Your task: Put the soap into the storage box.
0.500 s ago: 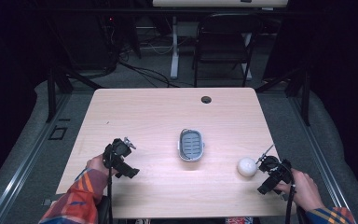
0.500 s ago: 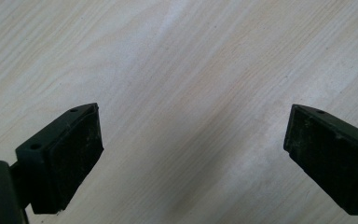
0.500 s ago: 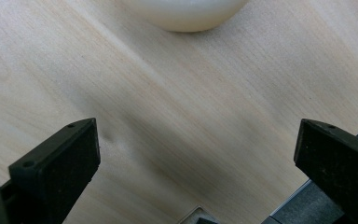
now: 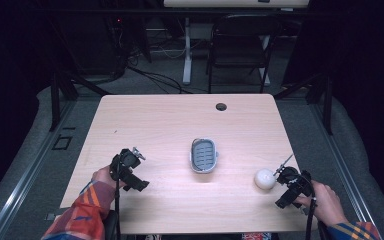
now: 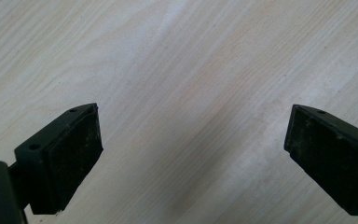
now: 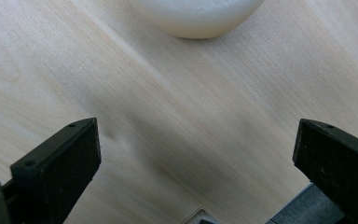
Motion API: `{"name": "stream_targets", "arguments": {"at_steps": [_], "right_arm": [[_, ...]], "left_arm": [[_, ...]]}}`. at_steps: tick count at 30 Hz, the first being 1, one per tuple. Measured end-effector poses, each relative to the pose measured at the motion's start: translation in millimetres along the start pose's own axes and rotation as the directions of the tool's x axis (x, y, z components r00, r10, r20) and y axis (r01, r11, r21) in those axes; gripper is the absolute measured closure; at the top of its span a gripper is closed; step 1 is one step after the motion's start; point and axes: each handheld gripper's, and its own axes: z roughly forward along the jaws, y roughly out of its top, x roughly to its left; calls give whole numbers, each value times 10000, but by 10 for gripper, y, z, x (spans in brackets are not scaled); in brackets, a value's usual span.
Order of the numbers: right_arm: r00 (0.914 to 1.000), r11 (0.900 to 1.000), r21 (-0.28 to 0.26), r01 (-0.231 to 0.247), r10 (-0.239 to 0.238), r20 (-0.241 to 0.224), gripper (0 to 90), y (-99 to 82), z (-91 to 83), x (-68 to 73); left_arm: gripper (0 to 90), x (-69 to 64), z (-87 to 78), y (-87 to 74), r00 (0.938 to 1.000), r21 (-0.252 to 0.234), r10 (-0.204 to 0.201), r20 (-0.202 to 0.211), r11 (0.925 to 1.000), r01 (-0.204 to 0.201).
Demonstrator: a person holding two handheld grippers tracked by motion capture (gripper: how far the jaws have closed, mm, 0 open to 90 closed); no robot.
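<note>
A white ball [image 4: 265,178] rests on the light wooden table [image 4: 170,125] near its right front corner. My right gripper [image 4: 286,181] sits just right of the ball, close to it; in the right gripper view its jaws stand wide apart over bare wood, open, with the ball [image 6: 196,16] ahead of them and not between them. A small grey oval dish [image 4: 203,155] with a blue inside stands mid-table. My left gripper [image 4: 130,167] hovers at the front left, open, with its pads [image 5: 74,154] spread over bare tabletop.
A round cable hole [image 4: 221,106] marks the table's far edge. Beyond the table stand a dark chair [image 4: 240,45] and a white desk leg [image 4: 186,50]. The table's right edge [image 6: 307,200] lies close under my right gripper.
</note>
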Motion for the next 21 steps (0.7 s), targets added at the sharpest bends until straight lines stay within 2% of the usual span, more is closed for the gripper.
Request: {"name": "stream_targets", "arguments": {"at_steps": [2, 4, 6, 12, 14, 21], "right_arm": [[9999, 9999, 57, 109, -109, -67, 7, 2, -16, -9], [9997, 9999, -77, -109, 108, -237, 14, 2, -6, 5], [9997, 9998, 142, 142, -139, -217, 15, 20, -26, 0], [9995, 9998, -202, 67, -73, -306, 17, 21, -29, 20], [9991, 9996, -3, 299, -299, -287, 18, 39, -54, 16], [9989, 9992, -224, 330, -337, -312, 25, 57, -74, 30]], "left_arm": [[37, 6, 5, 5, 10000, 51, 59, 30, 10000, -59], [22, 14, 4, -3, 10000, 10, -38, -29, 10000, 38], [21, 14, 4, -3, 10000, -6, -40, -11, 10000, 40], [21, 11, 8, 3, 10000, 33, 15, 19, 10000, -15], [21, 13, 7, 1, 10000, 27, 11, 15, 10000, -11], [21, 8, 12, 6, 9999, 48, 64, 96, 10000, -64]]}}
